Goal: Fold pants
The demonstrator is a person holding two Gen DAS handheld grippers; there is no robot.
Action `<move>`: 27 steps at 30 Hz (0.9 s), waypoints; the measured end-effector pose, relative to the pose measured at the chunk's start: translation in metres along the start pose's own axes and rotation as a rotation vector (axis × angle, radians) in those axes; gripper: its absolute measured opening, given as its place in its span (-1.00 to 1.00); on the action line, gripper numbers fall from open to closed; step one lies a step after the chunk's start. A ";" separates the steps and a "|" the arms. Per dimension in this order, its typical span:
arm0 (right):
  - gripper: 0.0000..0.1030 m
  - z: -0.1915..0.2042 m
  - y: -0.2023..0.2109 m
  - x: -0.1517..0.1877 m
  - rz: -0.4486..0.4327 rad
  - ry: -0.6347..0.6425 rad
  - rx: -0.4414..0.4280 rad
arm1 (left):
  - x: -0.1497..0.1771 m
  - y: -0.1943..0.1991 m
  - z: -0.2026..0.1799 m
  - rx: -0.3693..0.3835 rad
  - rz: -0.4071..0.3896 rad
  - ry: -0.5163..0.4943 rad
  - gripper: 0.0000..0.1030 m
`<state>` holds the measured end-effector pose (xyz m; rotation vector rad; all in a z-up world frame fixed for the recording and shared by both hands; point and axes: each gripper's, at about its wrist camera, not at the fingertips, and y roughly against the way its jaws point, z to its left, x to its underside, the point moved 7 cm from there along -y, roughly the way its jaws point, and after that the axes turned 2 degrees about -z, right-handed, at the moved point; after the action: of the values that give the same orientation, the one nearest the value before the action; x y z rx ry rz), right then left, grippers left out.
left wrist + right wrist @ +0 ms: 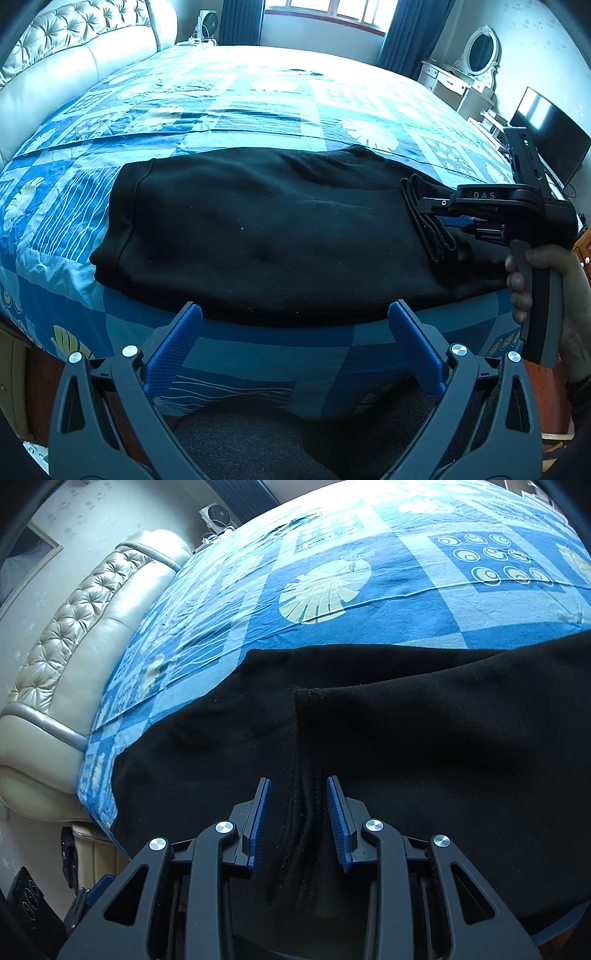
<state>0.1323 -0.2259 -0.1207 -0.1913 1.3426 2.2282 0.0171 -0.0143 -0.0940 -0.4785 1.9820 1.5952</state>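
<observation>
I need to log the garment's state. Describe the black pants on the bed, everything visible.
The black pants look like soft fleece, lying flat across the blue patterned bedspread near its front edge. A ribbed band shows at the left end. The right end is doubled back; its layered edge sits between the right gripper fingers. The left gripper hovers open, apart.

Both views low over pants [266,229]

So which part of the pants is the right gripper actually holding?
On the bed's blue patterned bedspread lie the black pants, spread along the near edge. At their right end the right gripper pinches a narrow ribbed band, its jaws closed on it. That raised, folded strip stands off the flat fabric around it.
</observation>
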 end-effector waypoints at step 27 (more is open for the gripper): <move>0.16 0.014 0.050 -0.005 -0.107 -0.054 -0.299 | -0.031 0.014 0.065 0.035 -0.053 0.145 0.95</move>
<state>0.1129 -0.2342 -0.0725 -0.3001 0.9427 2.3152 0.0455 0.0503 -0.0742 -0.6445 2.0819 1.5287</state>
